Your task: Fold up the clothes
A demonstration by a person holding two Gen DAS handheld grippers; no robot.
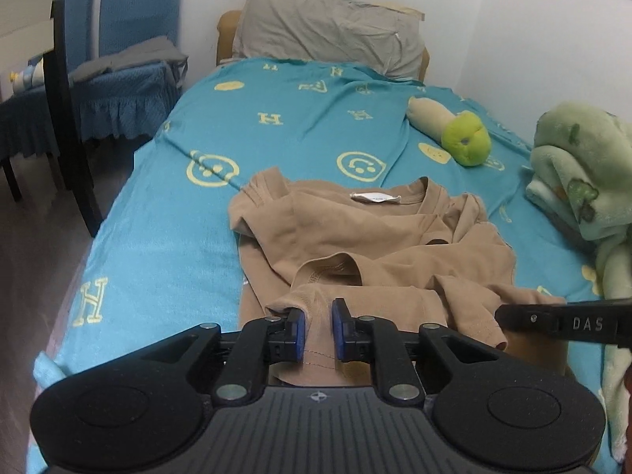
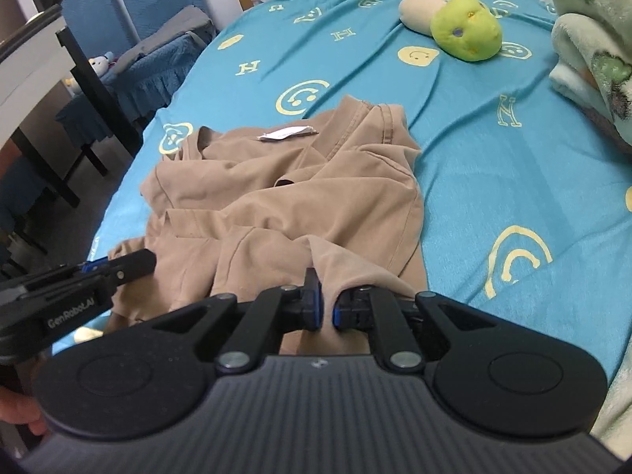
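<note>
A tan T-shirt (image 1: 367, 245) lies crumpled on the teal bed sheet (image 1: 166, 260), collar and white label toward the pillow. It also shows in the right wrist view (image 2: 284, 197). My left gripper (image 1: 316, 326) is shut on a bunch of the shirt's near edge between its blue pads. My right gripper (image 2: 328, 304) is shut on another fold of the near edge, to the right of the left one. The right gripper's finger shows in the left wrist view (image 1: 553, 322); the left gripper shows in the right wrist view (image 2: 118, 268).
A green and cream plush toy (image 1: 454, 130) lies beyond the shirt. A green fleece blanket (image 1: 580, 181) is piled at the bed's right edge. A grey pillow (image 1: 328, 31) is at the head. Blue-covered chairs (image 1: 114, 63) and a dark table stand left of the bed.
</note>
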